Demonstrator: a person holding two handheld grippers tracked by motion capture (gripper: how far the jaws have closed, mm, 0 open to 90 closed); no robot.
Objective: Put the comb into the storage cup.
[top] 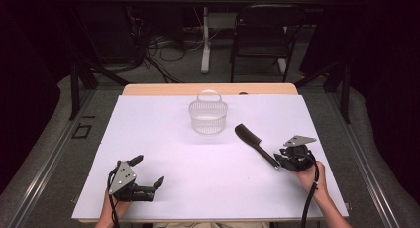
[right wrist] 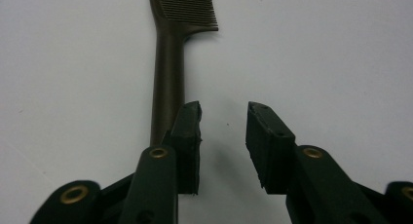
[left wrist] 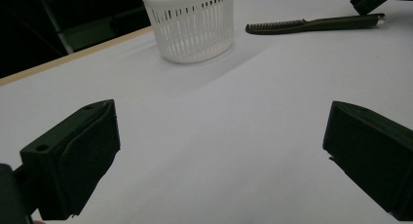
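White paper covers the table (top: 163, 188) in front of me, with a dark floor beyond. I hold my right hand-held gripper (right wrist: 224, 118) released, its jaws parted, the dark comb (right wrist: 168, 73) lying flat just beside its left jaw. My left hand-held gripper (left wrist: 219, 151) gapes wide over bare paper. Farther back stands a white basket (top: 208, 116).
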